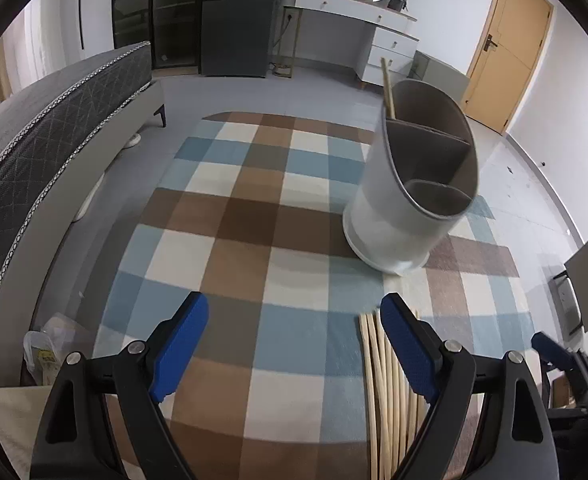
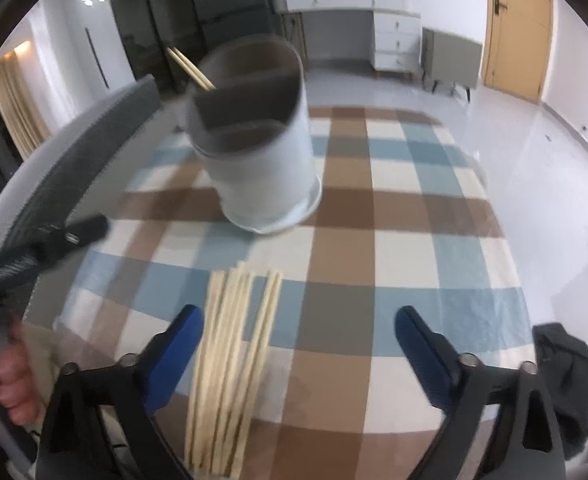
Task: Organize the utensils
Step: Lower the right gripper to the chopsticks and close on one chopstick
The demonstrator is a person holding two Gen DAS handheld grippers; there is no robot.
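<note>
A white utensil holder (image 1: 410, 184) (image 2: 254, 136) with brown divided compartments stands upright on the checked tablecloth, and chopsticks (image 1: 387, 88) (image 2: 192, 68) lean out of its rear compartment. Several loose wooden chopsticks (image 2: 234, 344) (image 1: 378, 380) lie side by side on the cloth near the front edge. My right gripper (image 2: 298, 316) hovers open above them, its left fingertip beside the bundle, nothing between the pads. My left gripper (image 1: 294, 308) is open over bare cloth, its right finger (image 1: 406, 344) overlapping the chopsticks' tips. The left gripper (image 2: 46, 240) and the hand holding it appear at the right wrist view's left edge.
The table with the checked cloth (image 1: 254, 240) stands beside a grey bed (image 1: 54, 120). A plastic bag (image 1: 50, 348) lies on the floor at left. A dark garment (image 2: 566, 372) lies at right. A white dresser (image 1: 366, 36), a dark cabinet (image 1: 214, 16) and a door (image 1: 510, 52) stand behind.
</note>
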